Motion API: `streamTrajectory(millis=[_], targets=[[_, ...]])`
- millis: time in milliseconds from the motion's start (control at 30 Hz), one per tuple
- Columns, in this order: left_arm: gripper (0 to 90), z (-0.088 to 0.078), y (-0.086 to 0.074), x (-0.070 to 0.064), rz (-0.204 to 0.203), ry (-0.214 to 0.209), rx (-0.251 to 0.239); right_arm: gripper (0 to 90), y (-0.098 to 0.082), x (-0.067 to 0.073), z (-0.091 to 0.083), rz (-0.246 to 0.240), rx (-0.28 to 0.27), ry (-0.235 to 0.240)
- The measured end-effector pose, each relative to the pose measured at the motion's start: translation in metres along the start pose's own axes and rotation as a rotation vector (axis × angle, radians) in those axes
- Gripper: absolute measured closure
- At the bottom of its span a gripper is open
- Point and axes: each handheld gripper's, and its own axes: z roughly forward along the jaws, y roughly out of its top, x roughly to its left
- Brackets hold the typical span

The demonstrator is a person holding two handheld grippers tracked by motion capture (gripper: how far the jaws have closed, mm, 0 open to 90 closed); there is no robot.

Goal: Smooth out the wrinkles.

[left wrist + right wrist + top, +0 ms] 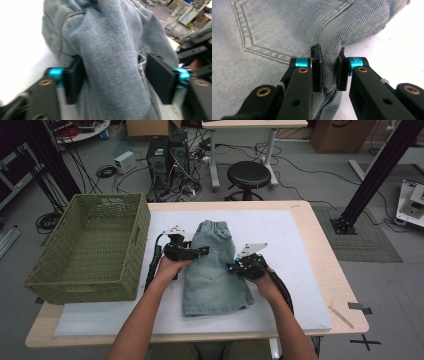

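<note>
Light-blue denim shorts (215, 275) lie flat on the white mat (300, 250), waistband at the far end. My left gripper (202, 251) is at the shorts' left edge near the waist. In the left gripper view its jaws stand apart around a raised fold of the shorts (112, 50); the left gripper (116, 80) does not squeeze the cloth, and a gap shows at one pad. My right gripper (232, 266) is at the shorts' right edge. In the right gripper view the right gripper (329, 53) pinches a ridge of the shorts (274, 30) beside a back pocket.
A green woven basket (142, 230) stands at the left of the table, close to my left hand. The mat covers most of the wooden tabletop (335, 285). Beyond the far edge are a black stool (248, 174), a computer tower and cables on the floor.
</note>
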Motion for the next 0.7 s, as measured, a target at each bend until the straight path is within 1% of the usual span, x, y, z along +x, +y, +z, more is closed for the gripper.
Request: streamTrajectory(millis=[33, 100, 133, 167, 200, 233, 267, 300, 333, 367, 400, 433, 467, 500, 567, 633, 700], targets=[[51.7, 0.000, -0.001, 0.001, 0.003, -0.005, -0.002, 80.5, 0.000, 0.000, 0.000, 0.001, 0.000, 0.002], [67.7, -0.001, -0.001, 0.001, 0.011, -0.010, 0.002, 80.4, 0.000, 0.000, -0.001, 0.003, 0.000, 0.002], [76.7, -0.001, -0.002, -0.002, 0.049, -0.028, -0.008, 80.4, 0.000, 0.001, -0.001, 0.005, -0.002, 0.001], [79.6, -0.001, -0.002, -0.003, 0.061, -0.029, -0.018, 80.3, 0.000, 0.001, -0.001, 0.006, -0.002, -0.001], [80.5, -0.001, -0.002, -0.003, 0.061, -0.029, -0.018, 80.3, 0.000, 0.001, -0.001, 0.006, -0.002, -0.001], [81.1, -0.003, -0.004, -0.007, 0.085, -0.039, -0.053, 80.0, 0.000, 0.001, -0.002, 0.016, -0.001, -0.007], [81.3, -0.005, -0.005, -0.008, 0.101, -0.052, -0.075, 79.8, 0.000, 0.001, -0.003, 0.023, -0.004, -0.010], [81.5, -0.005, -0.005, -0.008, 0.101, -0.052, -0.075, 79.8, 0.000, 0.001, -0.003, 0.023, -0.004, -0.010], [81.7, -0.008, -0.008, -0.010, 0.132, -0.077, -0.121, 78.9, -0.001, 0.000, -0.006, 0.056, -0.017, -0.010], [81.7, -0.011, -0.010, -0.012, 0.148, -0.098, -0.150, 78.4, -0.002, 0.000, -0.007, 0.067, -0.025, -0.009], [81.7, -0.011, -0.010, -0.012, 0.148, -0.098, -0.150, 78.4, -0.002, 0.000, -0.007, 0.067, -0.025, -0.009], [81.8, -0.013, -0.013, -0.017, 0.175, -0.128, -0.179, 73.8, -0.004, -0.001, -0.011, 0.126, -0.031, -0.006], [81.8, -0.015, -0.013, -0.019, 0.192, -0.135, -0.186, 72.8, -0.005, -0.002, -0.012, 0.149, -0.030, -0.001], [81.8, -0.015, -0.013, -0.022, 0.207, -0.139, -0.194, 70.4, -0.006, -0.003, -0.013, 0.160, -0.029, -0.003], [81.8, -0.018, -0.012, -0.025, 0.230, -0.146, -0.203, 64.5, -0.006, -0.001, -0.017, 0.175, -0.029, -0.026], [81.9, -0.020, -0.012, -0.027, 0.250, -0.155, -0.211, 62.6, -0.006, 0.001, -0.025, 0.189, -0.063, -0.042], [81.8, -0.022, -0.012, -0.029, 0.278, -0.154, -0.209, 59.1, -0.007, 0.002, -0.034, 0.202, -0.104, -0.061]])
